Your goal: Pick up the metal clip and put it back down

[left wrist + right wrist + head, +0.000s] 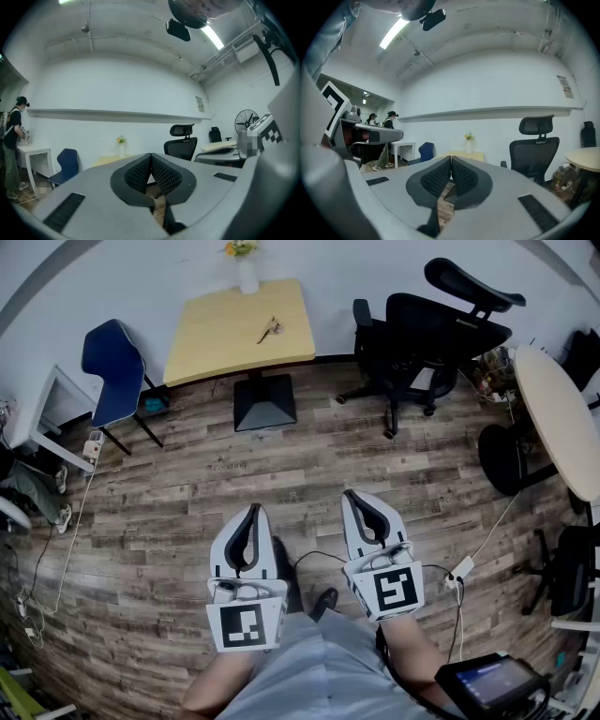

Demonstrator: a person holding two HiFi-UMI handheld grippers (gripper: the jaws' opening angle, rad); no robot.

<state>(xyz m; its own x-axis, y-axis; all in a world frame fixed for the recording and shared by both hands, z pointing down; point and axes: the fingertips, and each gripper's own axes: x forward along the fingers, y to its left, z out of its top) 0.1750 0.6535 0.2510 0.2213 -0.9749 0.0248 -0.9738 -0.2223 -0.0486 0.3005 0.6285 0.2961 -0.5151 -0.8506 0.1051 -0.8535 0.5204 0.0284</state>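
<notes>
The metal clip (271,330) lies on the far yellow table (216,334), right of its middle; a white vase with flowers (247,273) stands at the table's back edge. Both grippers hang low over the wooden floor, close to my body and well short of the table. My left gripper (251,512) is shut with nothing in it, its ribbed pads pressed together (151,157). My right gripper (354,495) is shut and empty as well (451,159). Both gripper views look level across the room, show the vase (121,149) (468,145) and do not show the clip.
A blue chair (112,367) stands left of the yellow table and a black office chair (422,334) right of it. A round white table (562,418) is at the far right, a white desk (47,418) at the left. Cables (459,570) trail on the floor.
</notes>
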